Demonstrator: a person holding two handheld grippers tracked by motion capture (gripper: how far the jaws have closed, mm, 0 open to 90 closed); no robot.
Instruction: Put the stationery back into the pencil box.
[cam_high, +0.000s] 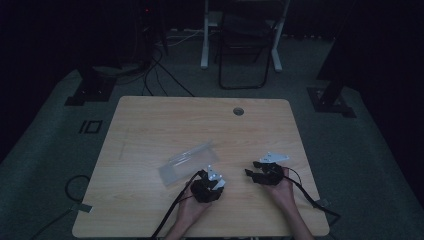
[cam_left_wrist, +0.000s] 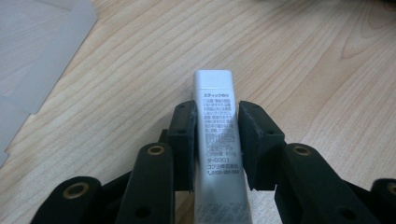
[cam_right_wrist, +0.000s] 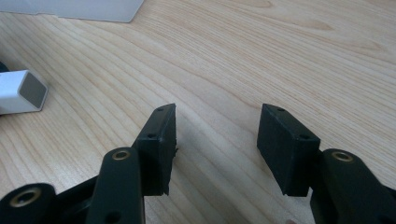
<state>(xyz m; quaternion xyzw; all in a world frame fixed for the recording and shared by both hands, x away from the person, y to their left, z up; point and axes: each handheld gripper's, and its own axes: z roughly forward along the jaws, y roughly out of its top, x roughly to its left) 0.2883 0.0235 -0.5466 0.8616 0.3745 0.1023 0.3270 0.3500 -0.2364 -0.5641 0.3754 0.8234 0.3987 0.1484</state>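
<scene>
Left claw (cam_left_wrist: 216, 140): pads clamped on glue stick (cam_left_wrist: 217, 144).
Stick: between pads, long axis running ahead along the claw, tip over counter (cam_left_wrist: 303, 70).
Right claw (cam_right_wrist: 216, 149): jaws apart, empty; stick off to its left.

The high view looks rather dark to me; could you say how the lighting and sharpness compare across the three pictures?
High view: dim and murky, the table barely lit. Left gripper view: bright, print on the white stick sharp, its near end blurred. Right gripper view: evenly lit, wood grain crisp, no glare.
</scene>
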